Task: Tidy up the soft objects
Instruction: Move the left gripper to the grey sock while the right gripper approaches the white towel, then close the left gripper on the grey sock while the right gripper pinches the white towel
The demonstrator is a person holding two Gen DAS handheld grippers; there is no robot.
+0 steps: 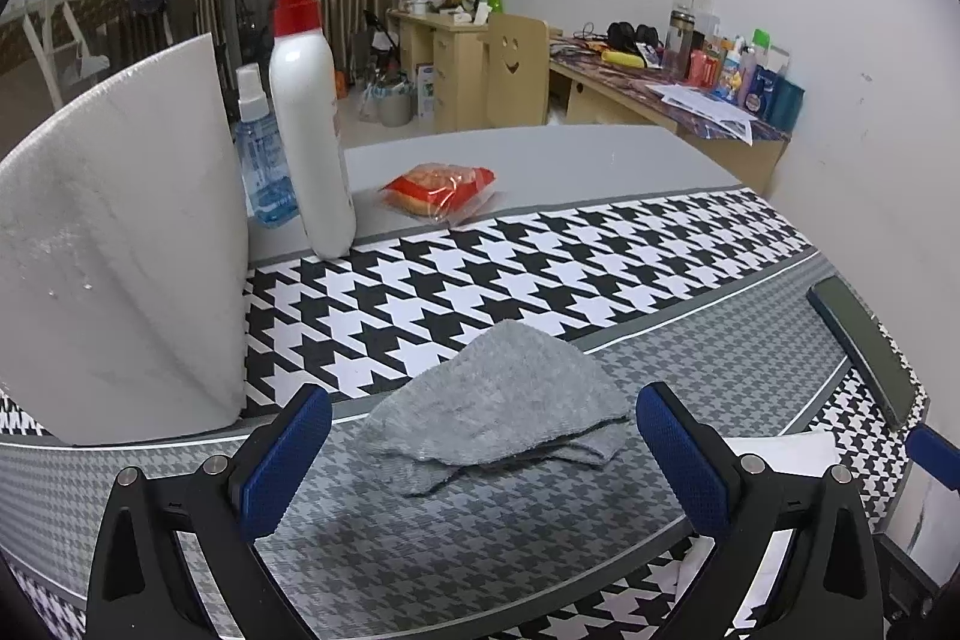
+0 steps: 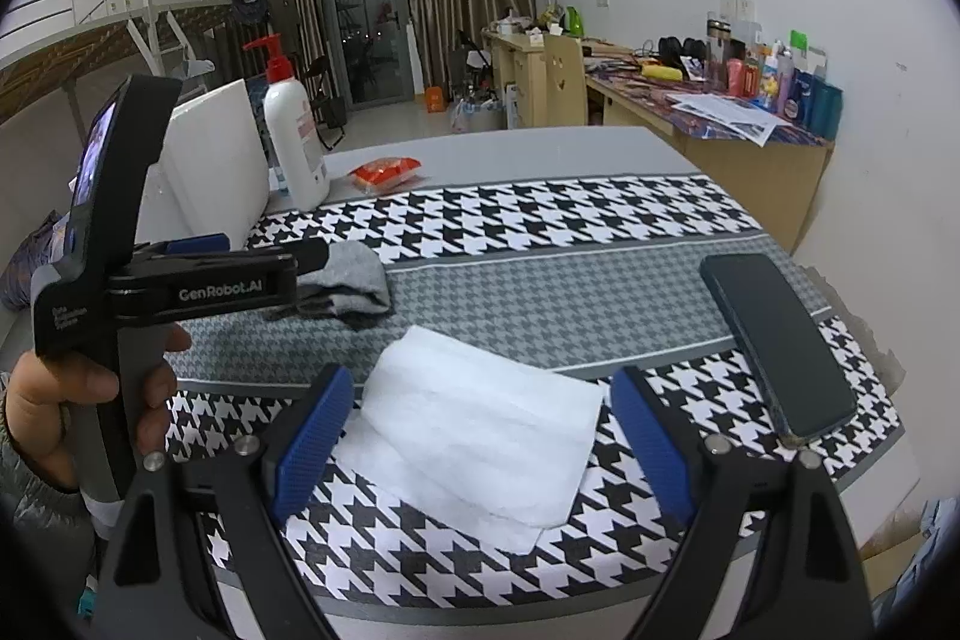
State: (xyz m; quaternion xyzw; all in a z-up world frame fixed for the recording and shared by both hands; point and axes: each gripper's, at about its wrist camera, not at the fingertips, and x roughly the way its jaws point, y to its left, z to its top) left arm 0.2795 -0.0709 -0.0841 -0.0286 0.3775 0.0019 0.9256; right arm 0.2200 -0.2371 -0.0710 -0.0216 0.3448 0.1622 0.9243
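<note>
A crumpled grey cloth (image 1: 498, 394) lies on the houndstooth table mat (image 1: 540, 256), just ahead of my left gripper (image 1: 483, 430). That gripper is open, its blue pads on either side of the cloth's near edge and apart from it. In the right wrist view the same grey cloth (image 2: 354, 280) sits beside the left gripper (image 2: 312, 256), held in a hand. A folded white cloth (image 2: 480, 424) lies flat between the open fingers of my right gripper (image 2: 480, 412), not pinched.
A white foam board (image 1: 120, 244) stands at the left. A white pump bottle (image 1: 306, 124), a blue spray bottle (image 1: 261, 148) and a red snack packet (image 1: 441, 190) sit behind the mat. A dark phone (image 2: 780, 340) lies at the right edge. Desks stand along the far wall.
</note>
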